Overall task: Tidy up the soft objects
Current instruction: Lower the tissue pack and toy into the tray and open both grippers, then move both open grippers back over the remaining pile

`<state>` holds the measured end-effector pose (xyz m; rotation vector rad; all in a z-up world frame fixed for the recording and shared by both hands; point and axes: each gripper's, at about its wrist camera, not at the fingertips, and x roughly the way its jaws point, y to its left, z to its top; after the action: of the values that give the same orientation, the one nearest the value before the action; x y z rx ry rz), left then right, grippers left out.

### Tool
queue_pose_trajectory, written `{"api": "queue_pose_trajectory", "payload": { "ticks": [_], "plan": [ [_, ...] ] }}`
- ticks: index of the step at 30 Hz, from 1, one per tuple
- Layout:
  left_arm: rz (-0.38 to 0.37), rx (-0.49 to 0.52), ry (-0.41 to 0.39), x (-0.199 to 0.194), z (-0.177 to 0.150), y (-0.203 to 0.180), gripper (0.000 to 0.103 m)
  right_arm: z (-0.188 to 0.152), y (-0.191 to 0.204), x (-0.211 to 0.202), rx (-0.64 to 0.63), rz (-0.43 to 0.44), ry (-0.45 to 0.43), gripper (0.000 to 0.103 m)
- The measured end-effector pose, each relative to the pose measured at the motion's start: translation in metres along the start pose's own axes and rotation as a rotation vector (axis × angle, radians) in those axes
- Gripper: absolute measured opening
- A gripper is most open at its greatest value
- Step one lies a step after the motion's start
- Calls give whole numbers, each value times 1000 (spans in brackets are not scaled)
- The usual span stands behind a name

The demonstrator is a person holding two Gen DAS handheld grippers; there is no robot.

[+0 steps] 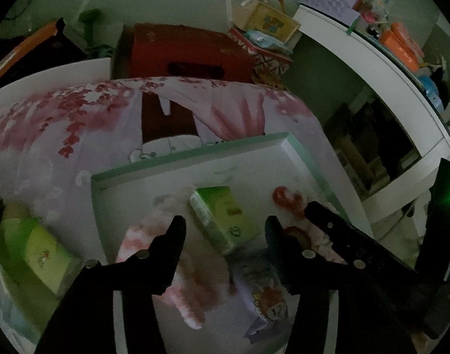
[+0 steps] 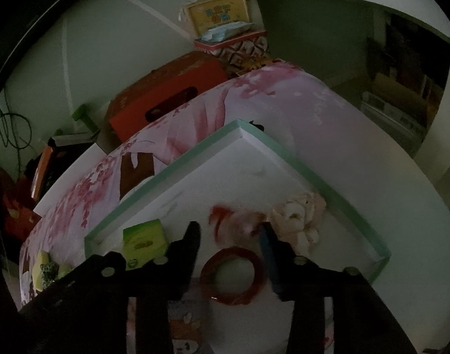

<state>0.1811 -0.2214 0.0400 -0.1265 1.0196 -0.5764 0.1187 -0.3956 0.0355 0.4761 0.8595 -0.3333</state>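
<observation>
Floral bedding (image 1: 47, 135) bears a tray (image 1: 248, 147) holding a green pack (image 1: 222, 215); both grippers' fingers spread.

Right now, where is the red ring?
In the right wrist view the red ring lies flat inside the white tray, between the open right tongs, with a cream plush toy just beyond it to the right.

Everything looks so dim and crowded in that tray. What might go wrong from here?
The open left gripper hovers over the green tissue pack, which is flanked by a pink fluffy cloth; closing might snag both.

The open right gripper straddles a red ring, close to a cream plush toy; it may catch the wrong item.

Dim light blurs edges inside the white tray.
</observation>
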Motion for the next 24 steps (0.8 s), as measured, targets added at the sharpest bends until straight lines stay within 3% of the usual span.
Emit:
{"api": "queue_pose_trajectory", "payload": {
  "ticks": [6, 8, 9, 13, 15, 19, 24],
  "plan": [
    [75, -25, -14, -10, 3, 12, 64, 0, -1, -5, -5, -5, -11, 54],
    [104, -30, -16, -12, 3, 16, 71, -1, 0, -6, -10, -10, -9, 56],
    [121, -37, -13, -12, 3, 20, 80, -1, 1, -6, -13, -11, -8, 57],
    [171, -59, 0, -10, 1, 29, 84, 0, 1, -5, -22, -15, -1, 61],
    [200, -68, 1, -10, 0, 32, 88, -1, 1, -5, -29, -20, 2, 64],
    [260, -93, 13, -7, -3, 41, 94, 0, 2, -3, -33, -31, 5, 85],
    [303, -130, 42, -4, -5, 53, 95, 0, 0, -2, -31, -43, 3, 88]
  ]
}}
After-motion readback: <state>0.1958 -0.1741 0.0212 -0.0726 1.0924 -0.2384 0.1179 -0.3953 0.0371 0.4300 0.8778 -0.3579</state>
